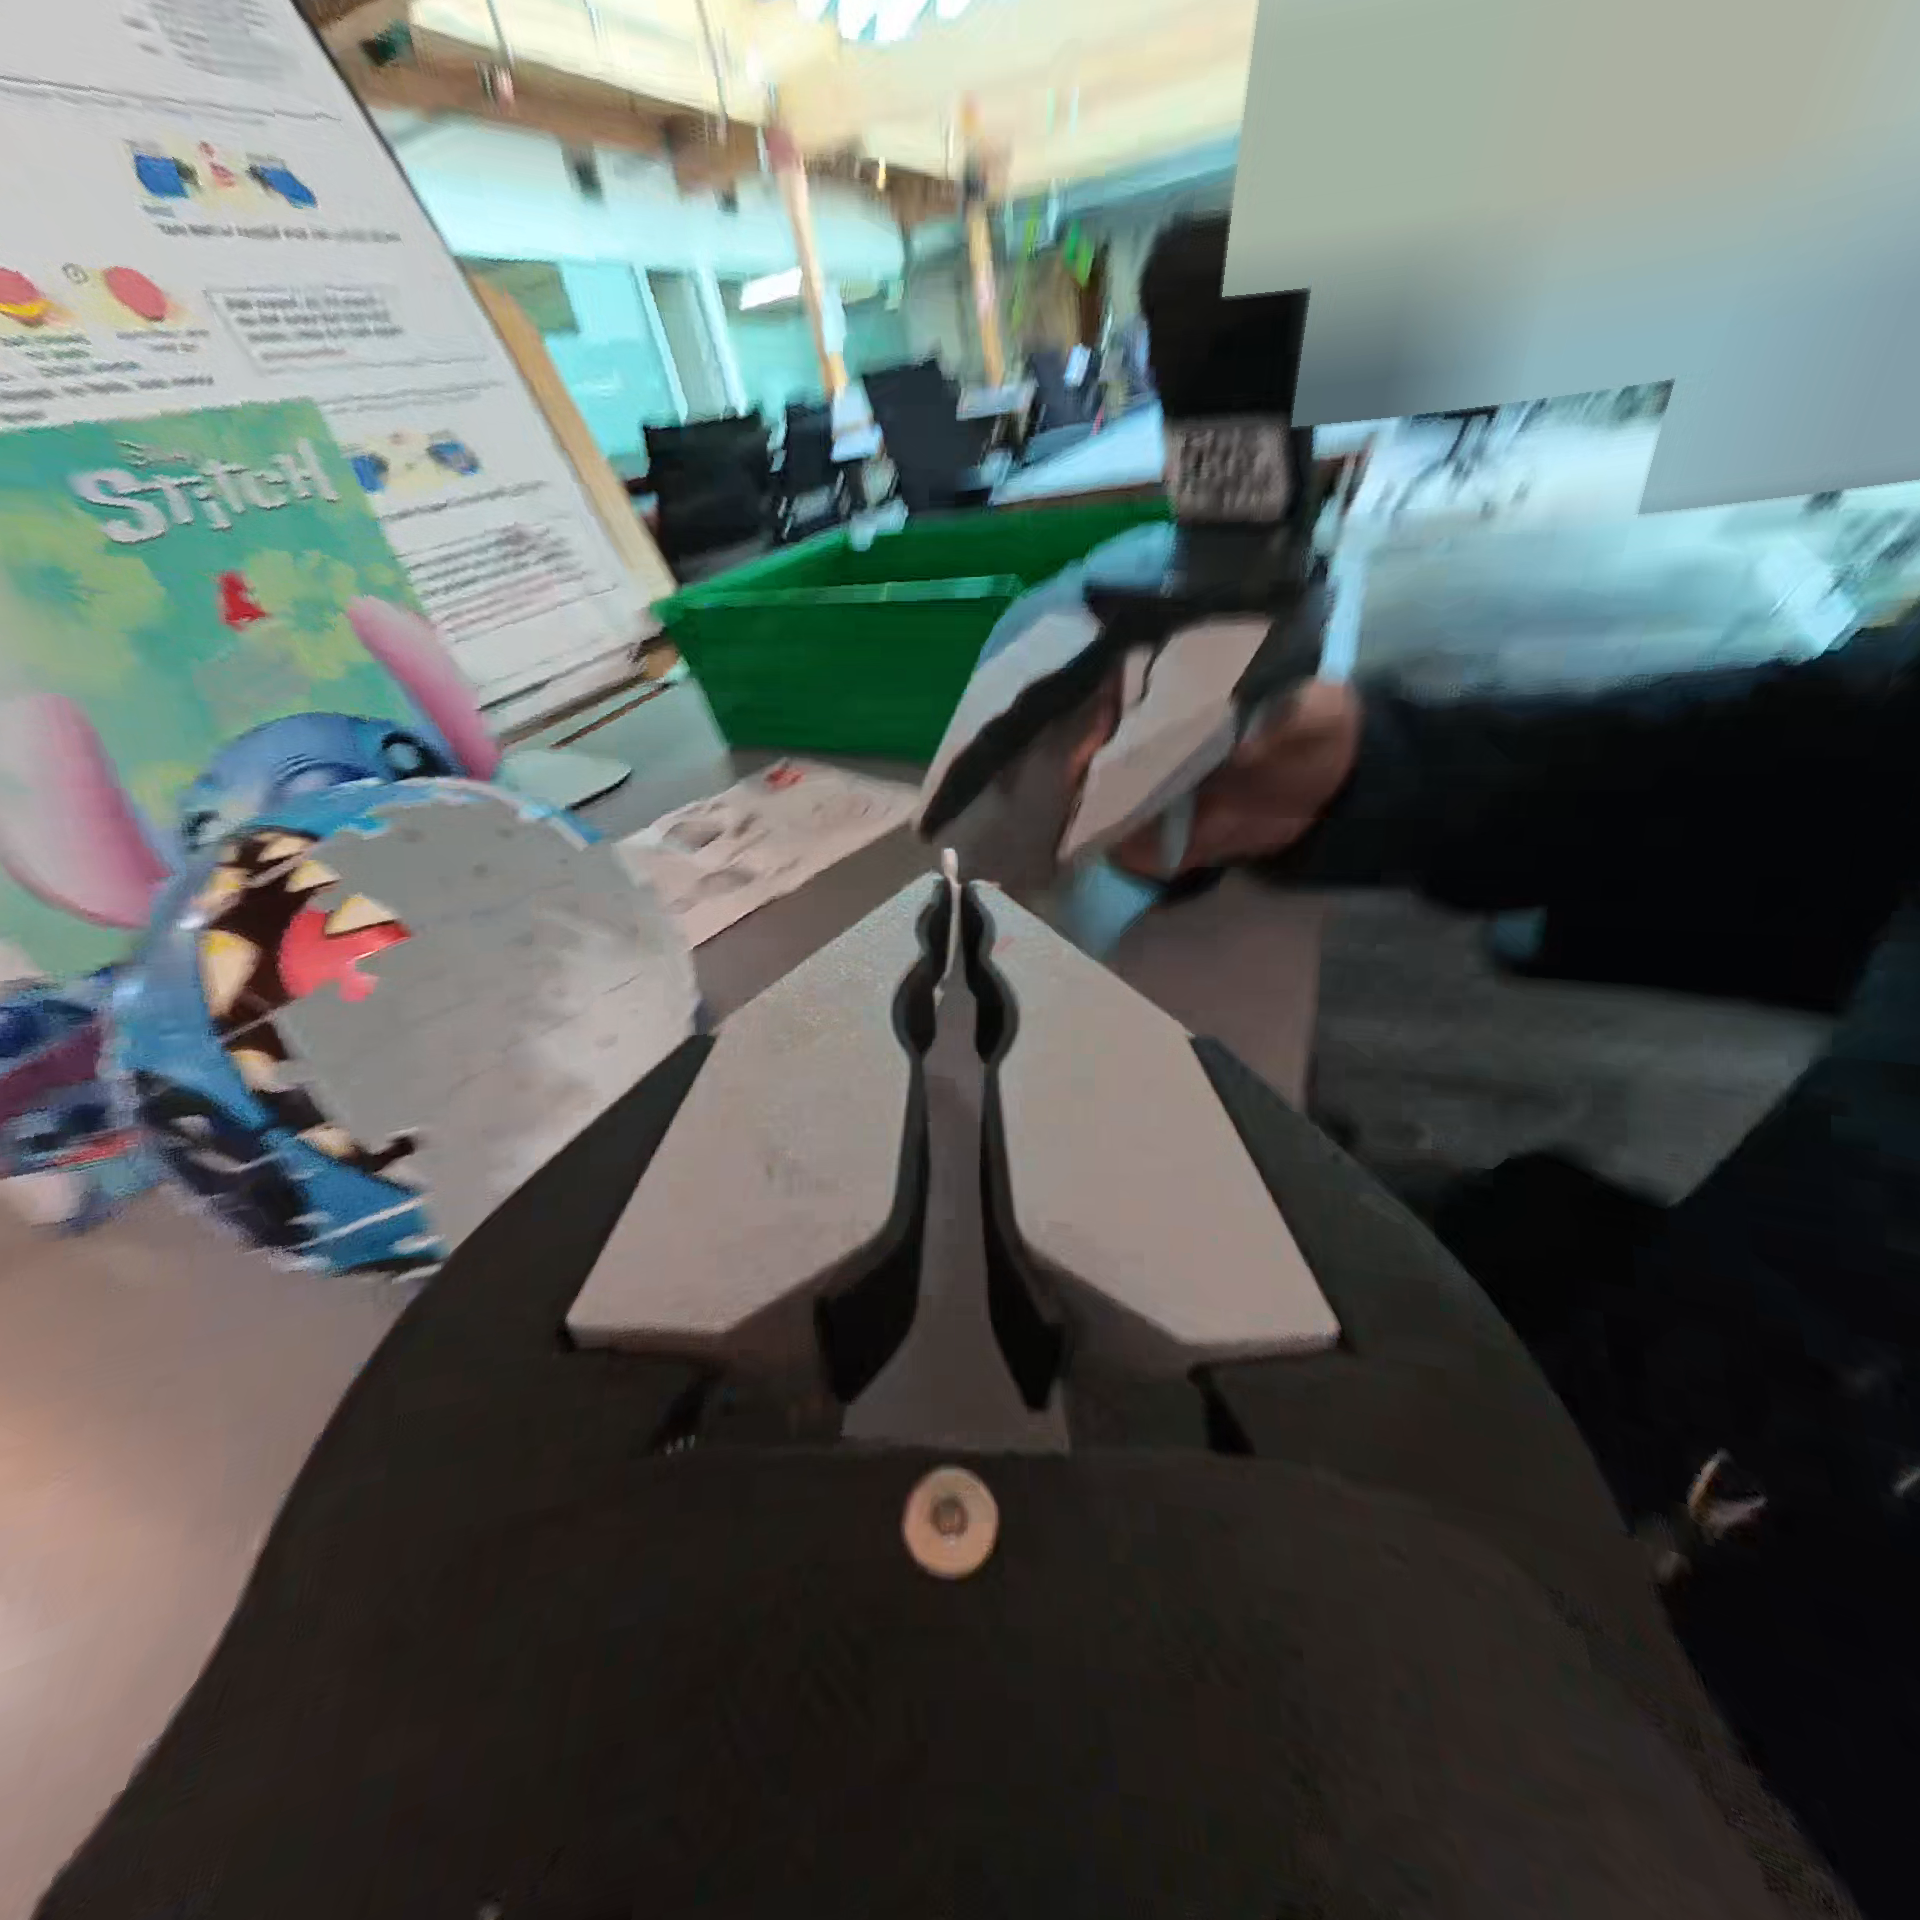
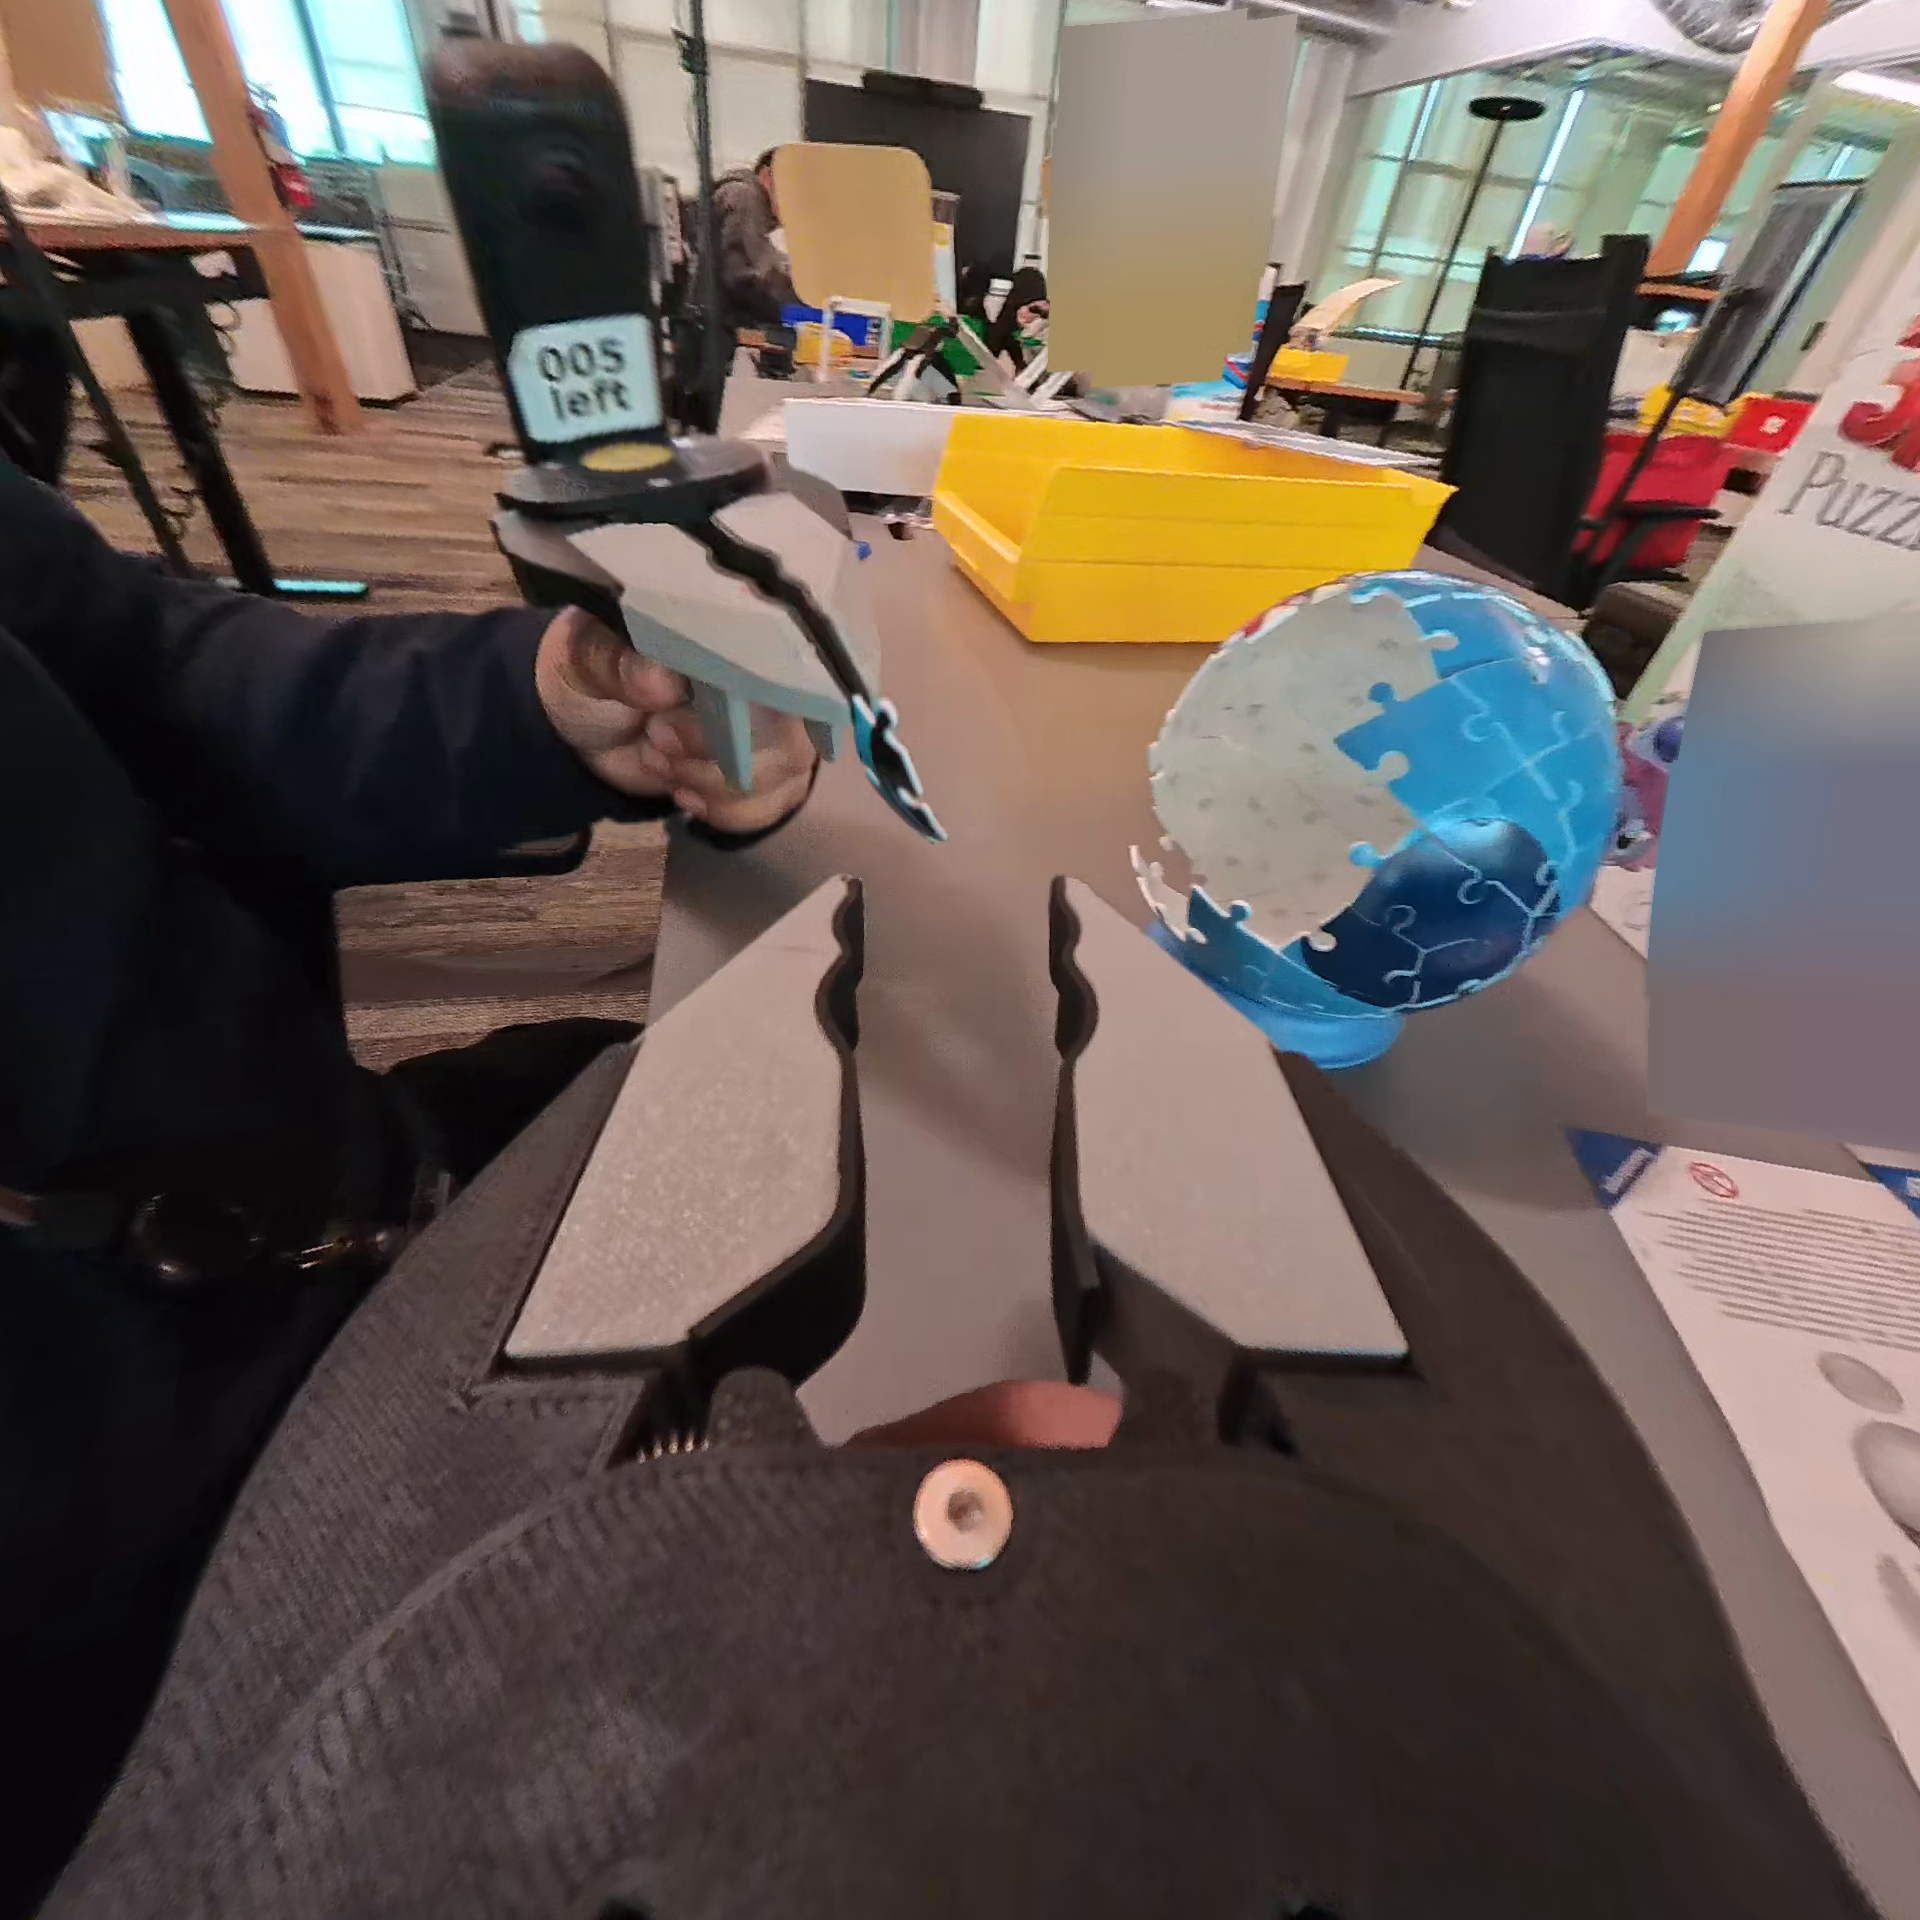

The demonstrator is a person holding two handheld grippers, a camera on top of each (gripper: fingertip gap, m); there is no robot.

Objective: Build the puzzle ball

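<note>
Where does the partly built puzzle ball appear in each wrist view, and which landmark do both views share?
Left wrist view: the puzzle ball sits at left centre, blurred, left of the left gripper.
Right wrist view: it stands at right centre on a blue stand, right of the right gripper.
Shared landmark: the grey table.

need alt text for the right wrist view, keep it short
The right tongs hang open and empty over a grey table. Ahead on the left, the left tongs pinch a blue puzzle piece. On the right, a half-built puzzle ball sits on a blue stand, with a yellow bin behind.
</note>
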